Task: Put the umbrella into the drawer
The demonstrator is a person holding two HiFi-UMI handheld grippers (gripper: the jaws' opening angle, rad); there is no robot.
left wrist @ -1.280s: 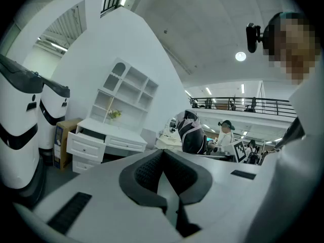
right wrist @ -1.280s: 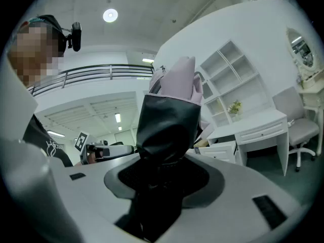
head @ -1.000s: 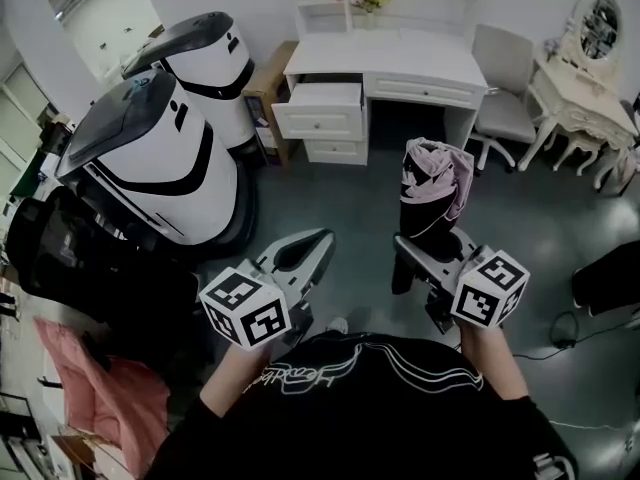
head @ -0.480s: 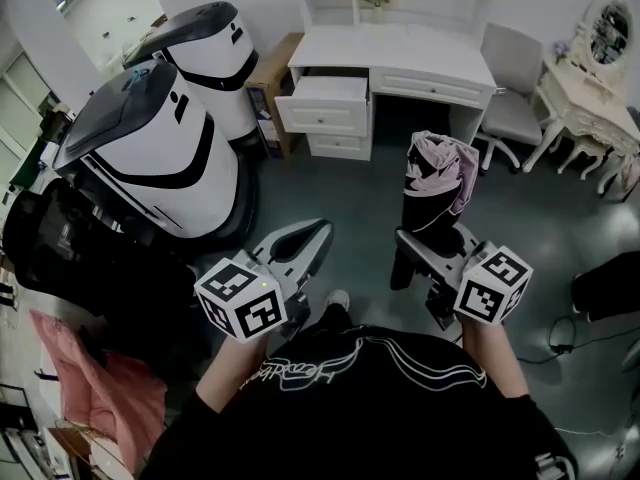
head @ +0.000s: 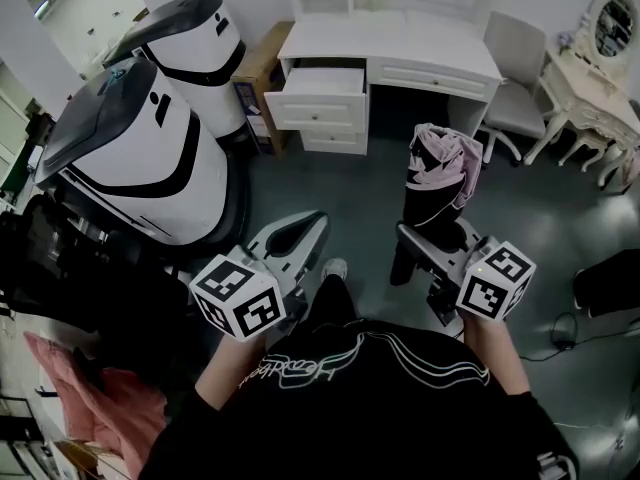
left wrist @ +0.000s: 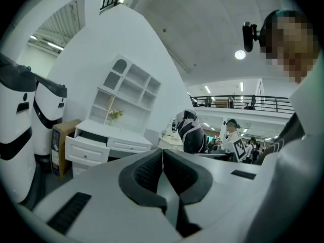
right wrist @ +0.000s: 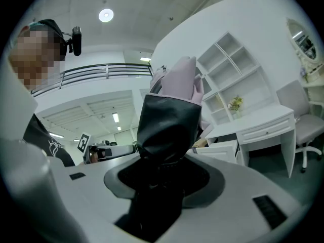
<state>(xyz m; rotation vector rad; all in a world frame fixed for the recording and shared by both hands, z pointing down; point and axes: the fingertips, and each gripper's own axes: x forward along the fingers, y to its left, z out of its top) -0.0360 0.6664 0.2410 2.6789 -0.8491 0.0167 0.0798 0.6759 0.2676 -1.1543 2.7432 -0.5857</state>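
A folded umbrella [head: 437, 183] in black and pink cloth stands upright in my right gripper [head: 432, 236], whose jaws are shut on its black lower end. In the right gripper view the umbrella [right wrist: 169, 120] fills the space between the pads. My left gripper [head: 300, 236] is shut with nothing in it, its pads [left wrist: 163, 170] meeting. The white desk [head: 395, 53] stands ahead across the floor, its top left drawer [head: 318, 96] pulled out. That drawer [left wrist: 88, 146] shows at the left in the left gripper view, with the umbrella [left wrist: 193, 133] to its right.
Two large white and black machines [head: 150, 133] stand at the left beside a brown cardboard box [head: 262, 73]. A grey chair [head: 512, 88] and a white dressing table [head: 590, 98] are at the right. Dark green floor [head: 340, 193] lies between me and the desk.
Both grippers and the umbrella have moved forward toward the desk. The desk and open drawer sit higher in the head view. The grip on the umbrella is unchanged.
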